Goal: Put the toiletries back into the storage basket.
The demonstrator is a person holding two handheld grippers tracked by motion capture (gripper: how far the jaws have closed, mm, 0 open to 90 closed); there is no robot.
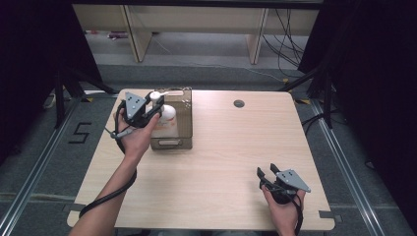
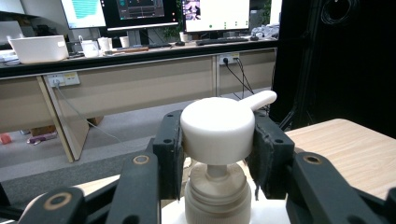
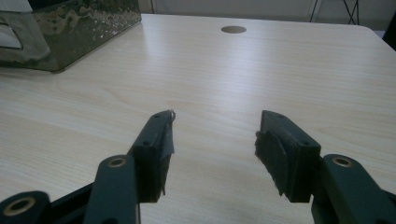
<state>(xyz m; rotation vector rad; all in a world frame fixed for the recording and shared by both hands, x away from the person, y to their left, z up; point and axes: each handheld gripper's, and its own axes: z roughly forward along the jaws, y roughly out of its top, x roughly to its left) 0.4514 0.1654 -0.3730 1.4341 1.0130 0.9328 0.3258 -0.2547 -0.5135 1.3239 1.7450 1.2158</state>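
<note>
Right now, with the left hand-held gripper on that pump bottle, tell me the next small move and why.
Probably lift straight up. The left hand-held gripper is shut on the pump head of the lotion bottle, which stands in the dark tray; the right hand-held gripper is open over bare table, far away.

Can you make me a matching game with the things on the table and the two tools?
Things:
1. left tool
2. right tool
3. pump bottle
4. round hole

States:
A. open, holding nothing
B. standing in the brown tray
C. shut on the bottle's pump top
D. in the table top, near the far edge

Pairs: 1-C, 2-A, 3-B, 4-D
</note>
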